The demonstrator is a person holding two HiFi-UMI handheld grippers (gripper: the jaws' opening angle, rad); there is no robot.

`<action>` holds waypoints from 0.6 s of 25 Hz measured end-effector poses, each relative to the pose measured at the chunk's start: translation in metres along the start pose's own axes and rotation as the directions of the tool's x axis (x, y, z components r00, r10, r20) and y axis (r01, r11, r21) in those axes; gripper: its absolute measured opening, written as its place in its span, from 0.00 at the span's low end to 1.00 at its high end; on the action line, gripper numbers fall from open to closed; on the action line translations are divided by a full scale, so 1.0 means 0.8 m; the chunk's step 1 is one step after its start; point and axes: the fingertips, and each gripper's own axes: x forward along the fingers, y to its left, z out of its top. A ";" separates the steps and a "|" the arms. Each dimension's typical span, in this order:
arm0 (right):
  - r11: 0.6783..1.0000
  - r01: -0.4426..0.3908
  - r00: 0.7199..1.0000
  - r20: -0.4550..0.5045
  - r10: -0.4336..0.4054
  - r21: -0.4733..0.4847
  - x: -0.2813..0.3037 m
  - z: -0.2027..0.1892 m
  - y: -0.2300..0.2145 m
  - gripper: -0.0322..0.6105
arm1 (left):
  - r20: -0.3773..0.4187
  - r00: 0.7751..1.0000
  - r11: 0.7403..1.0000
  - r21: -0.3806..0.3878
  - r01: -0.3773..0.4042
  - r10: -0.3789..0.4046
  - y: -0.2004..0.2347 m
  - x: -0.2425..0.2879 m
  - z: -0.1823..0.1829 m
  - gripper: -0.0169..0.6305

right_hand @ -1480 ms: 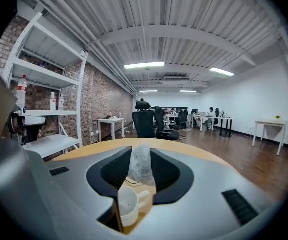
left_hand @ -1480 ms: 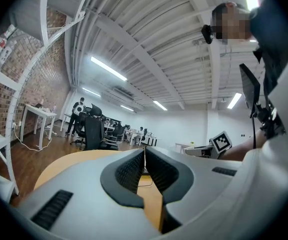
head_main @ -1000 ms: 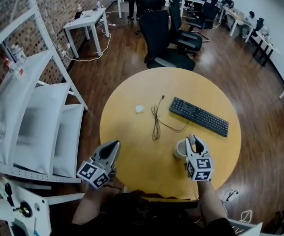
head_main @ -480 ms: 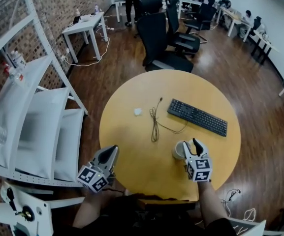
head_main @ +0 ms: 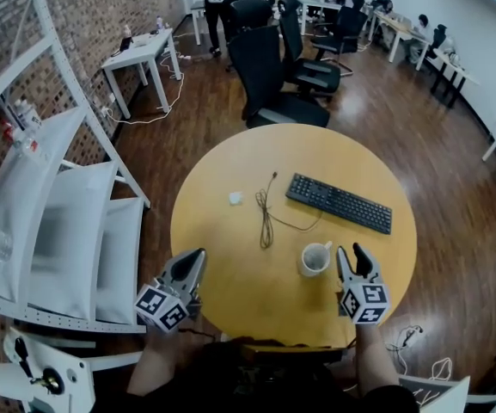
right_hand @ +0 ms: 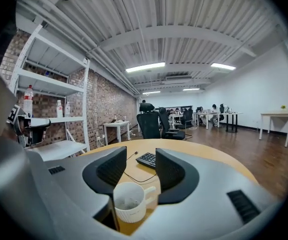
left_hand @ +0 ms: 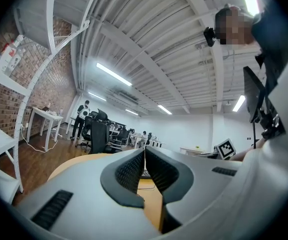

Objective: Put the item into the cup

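Head view: looks steeply down on a round yellow table [head_main: 230, 248]. Finds the white cup [head_main: 315, 258] upright near the front right of it. Puts the right gripper [head_main: 357, 261] just beside that cup on its right and clear of it, with jaws spread. Puts the left gripper [head_main: 189, 269] at the table's near left edge, well apart from the cup, with jaws pressed together. Farther back on the table, takes in a black keyboard [head_main: 339, 203], a thin dark cable [head_main: 265, 218] and, just left of the cable, a small white piece [head_main: 235, 198]. Beyond the table, catches black office chairs [head_main: 269, 67]; off to the left, a white shelf rack [head_main: 58, 205].

Right gripper view: confirms the right gripper [right_hand: 141, 166] with jaws apart and opening, nothing between the pads. Sets the cup [right_hand: 130, 204] low in front of the left jaw, untouched. Shows a grey patch [right_hand: 128, 202] low inside the cup, too blurred to name.

Left gripper view: shows the left gripper [left_hand: 144, 156] closed pad to pad, gripping nothing.
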 end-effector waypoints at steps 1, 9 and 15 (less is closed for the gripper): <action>1.000 0.012 1.000 0.015 -0.012 0.010 -0.009 0.006 -0.011 0.32 | 0.005 1.000 1.000 0.001 0.006 -0.006 0.001 0.005 0.004 0.03; 0.983 0.150 0.985 0.071 -0.158 0.104 -0.090 0.024 -0.091 0.21 | 0.018 0.998 0.998 0.006 0.064 -0.064 -0.010 0.035 0.019 0.03; 0.970 0.201 0.963 0.152 -0.221 0.135 -0.128 0.039 -0.089 0.12 | -0.008 0.994 0.994 0.026 0.106 -0.105 -0.024 0.040 0.020 0.03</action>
